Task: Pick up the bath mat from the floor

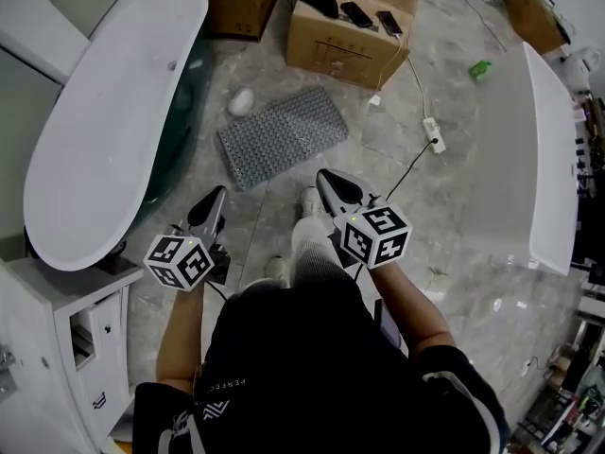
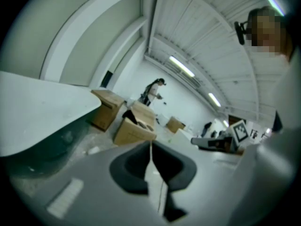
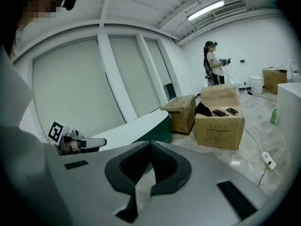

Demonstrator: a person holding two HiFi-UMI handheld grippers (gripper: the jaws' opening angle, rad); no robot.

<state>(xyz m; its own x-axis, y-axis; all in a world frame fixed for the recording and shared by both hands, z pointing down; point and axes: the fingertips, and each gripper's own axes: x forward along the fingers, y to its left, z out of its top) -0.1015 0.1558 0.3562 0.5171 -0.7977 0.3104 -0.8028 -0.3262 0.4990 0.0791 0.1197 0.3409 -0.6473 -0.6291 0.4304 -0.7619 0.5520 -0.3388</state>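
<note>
Marble floor [image 1: 454, 206], bath mat [image 1: 282, 135] lying diagonally

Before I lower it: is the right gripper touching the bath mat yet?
Apart. Head view shows bare floor between the right gripper and the bath mat.

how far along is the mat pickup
Done: nothing yet; the mat lies flat on the floor. In hand: nothing. The left gripper and right gripper are both shut and empty, held apart from the mat. Left to do: reach it, open, grip an edge and lift.
</note>
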